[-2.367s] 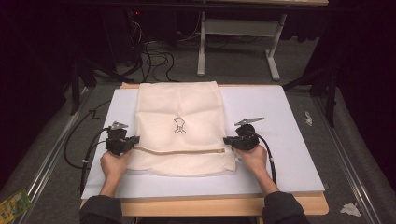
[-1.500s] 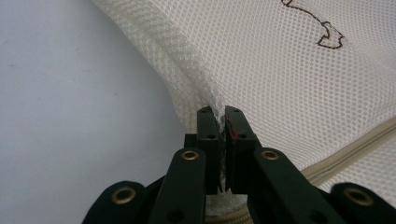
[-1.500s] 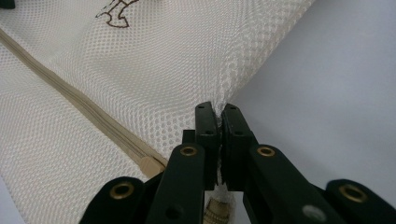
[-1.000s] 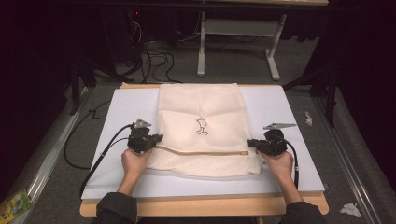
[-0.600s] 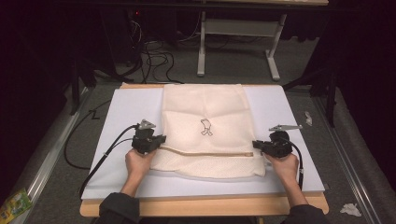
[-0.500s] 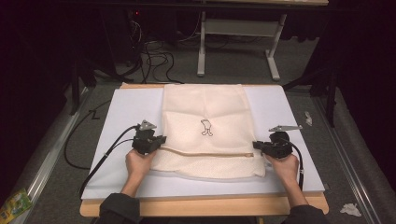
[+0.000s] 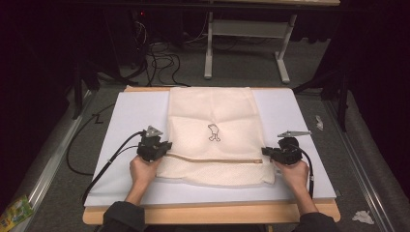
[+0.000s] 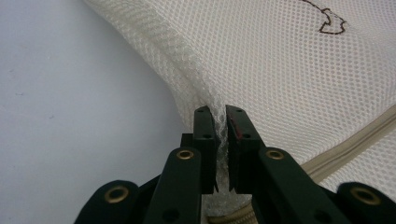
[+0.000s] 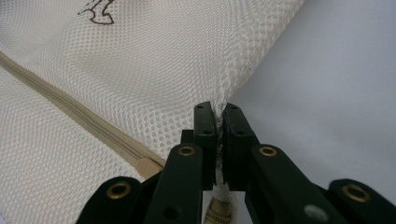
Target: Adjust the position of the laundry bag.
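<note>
**Mesh bag pulled rightward, grips starting to loosen**

Lies flat on the white counter: mesh laundry bag, zipper running side to side near the front edge. Sits further right and nearer the person than two seconds back, hardly shifting since. Pinched at both zipper-end corners by left hand-held gripper and right hand-held gripper, narrow on the mesh, jaws just easing apart. Probably repositioned and due for release.

Bag edge at the left gripper: the mesh bag disappears between the black jaws.
Zipper beside the right gripper: its end runs behind the jaw arm.
Emblem beyond the left gripper: cut off by the frame's top.
Emblem from above: too small to identify.
</note>
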`<state>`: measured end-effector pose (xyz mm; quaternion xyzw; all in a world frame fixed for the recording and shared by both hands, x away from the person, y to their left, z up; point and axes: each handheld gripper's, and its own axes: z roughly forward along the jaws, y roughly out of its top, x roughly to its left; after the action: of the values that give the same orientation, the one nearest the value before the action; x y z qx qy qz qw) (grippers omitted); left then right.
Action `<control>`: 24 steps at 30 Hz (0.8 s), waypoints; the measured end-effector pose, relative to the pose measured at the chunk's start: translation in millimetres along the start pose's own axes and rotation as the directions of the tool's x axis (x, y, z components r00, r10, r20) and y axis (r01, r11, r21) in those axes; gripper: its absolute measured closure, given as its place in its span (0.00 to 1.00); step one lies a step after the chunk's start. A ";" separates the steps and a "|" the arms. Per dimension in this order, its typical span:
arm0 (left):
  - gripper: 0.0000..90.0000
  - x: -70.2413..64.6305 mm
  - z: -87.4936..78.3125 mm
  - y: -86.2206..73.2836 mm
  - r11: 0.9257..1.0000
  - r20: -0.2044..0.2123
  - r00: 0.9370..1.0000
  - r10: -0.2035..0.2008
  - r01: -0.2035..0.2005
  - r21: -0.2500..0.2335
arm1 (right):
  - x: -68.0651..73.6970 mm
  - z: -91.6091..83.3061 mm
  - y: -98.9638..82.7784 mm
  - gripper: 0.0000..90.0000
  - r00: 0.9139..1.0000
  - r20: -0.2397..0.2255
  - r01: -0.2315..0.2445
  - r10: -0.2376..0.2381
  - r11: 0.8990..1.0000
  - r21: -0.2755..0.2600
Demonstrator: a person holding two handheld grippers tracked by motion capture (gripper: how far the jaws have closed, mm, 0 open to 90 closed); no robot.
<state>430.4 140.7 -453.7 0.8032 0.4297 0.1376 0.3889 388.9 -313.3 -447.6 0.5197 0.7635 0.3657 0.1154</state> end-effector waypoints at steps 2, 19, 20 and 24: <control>0.92 -0.1 1.3 -2.1 1.000 -0.001 1.000 -0.003 0.003 -0.001 | -1.1 1.3 -0.8 0.96 1.000 0.003 -0.003 0.003 1.000 0.005; 0.75 -0.4 0.3 -10.3 0.999 -0.036 0.999 0.033 -0.034 -0.022 | -3.3 6.0 -2.3 0.90 1.000 0.013 -0.009 0.008 1.000 0.030; 0.71 -1.1 -0.9 -10.3 0.999 -0.040 0.999 0.037 -0.038 -0.035 | -3.9 5.4 -2.3 0.87 1.000 0.009 -0.012 0.012 0.999 0.032; 0.66 -5.7 -6.2 -11.8 0.996 -0.036 0.998 0.045 -0.048 -0.076 | -5.3 4.6 -2.4 0.79 1.000 0.011 -0.020 0.019 0.999 0.031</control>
<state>416.7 143.1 -457.7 0.7949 0.4120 0.1766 0.4089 392.1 -316.4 -453.6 0.5308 0.7633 0.3522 0.1079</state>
